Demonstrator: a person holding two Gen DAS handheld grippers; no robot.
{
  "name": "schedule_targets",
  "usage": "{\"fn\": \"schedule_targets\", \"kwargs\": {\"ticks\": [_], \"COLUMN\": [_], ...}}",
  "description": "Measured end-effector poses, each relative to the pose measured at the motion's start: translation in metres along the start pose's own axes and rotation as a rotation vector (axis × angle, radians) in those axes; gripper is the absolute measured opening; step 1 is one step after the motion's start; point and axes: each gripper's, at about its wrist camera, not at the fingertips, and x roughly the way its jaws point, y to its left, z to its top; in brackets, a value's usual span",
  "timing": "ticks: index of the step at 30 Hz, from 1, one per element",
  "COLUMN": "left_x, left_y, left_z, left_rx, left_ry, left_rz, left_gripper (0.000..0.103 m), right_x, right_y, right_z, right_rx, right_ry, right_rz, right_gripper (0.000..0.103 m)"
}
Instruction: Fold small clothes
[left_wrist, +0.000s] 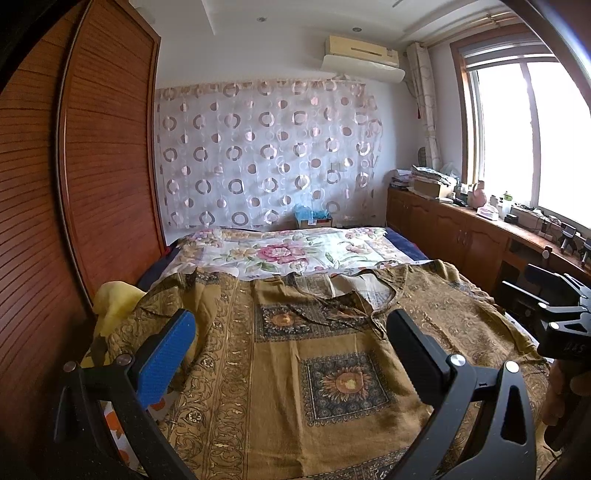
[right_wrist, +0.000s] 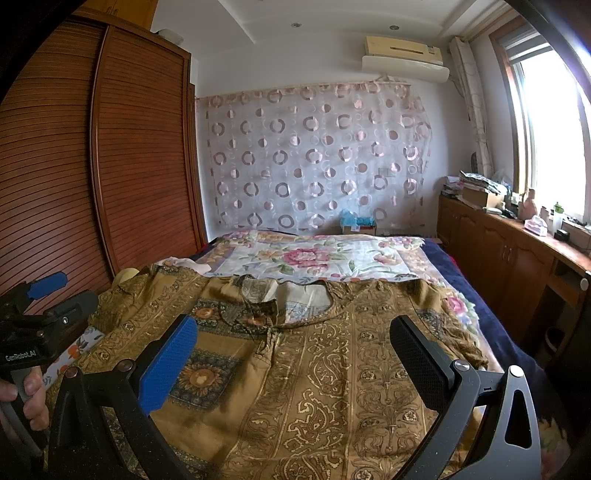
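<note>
Bed (left_wrist: 402, 251), shirt's (right_wrist: 332, 369) hem cut off

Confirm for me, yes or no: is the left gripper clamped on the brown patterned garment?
No: the left gripper stands wide open above the brown patterned garment, which lies spread flat with nothing between the fingers.

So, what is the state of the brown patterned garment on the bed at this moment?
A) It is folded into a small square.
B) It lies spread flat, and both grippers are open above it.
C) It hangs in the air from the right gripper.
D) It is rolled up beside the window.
B: the brown patterned garment lies spread on the bed, neckline visible, while the left gripper and right gripper hold nothing.
</note>
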Motion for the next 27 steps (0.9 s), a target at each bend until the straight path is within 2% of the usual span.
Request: {"fn": "schedule_targets", "kwargs": {"ticks": [27], "left_x": [-0.0036], "left_y": [-0.0026], "left_z": [0.0017], "left_rx": [0.006], "left_ry": [-0.013], "left_rz": [0.005], "left_gripper": [0.103], "right_x": [-0.0007], "right_y": [0.0014], "right_z": [-0.0001], "right_rx": [-0.002], "right_ry": [-0.002], "right_rz": [-0.002], "right_gripper": [0.103]}}
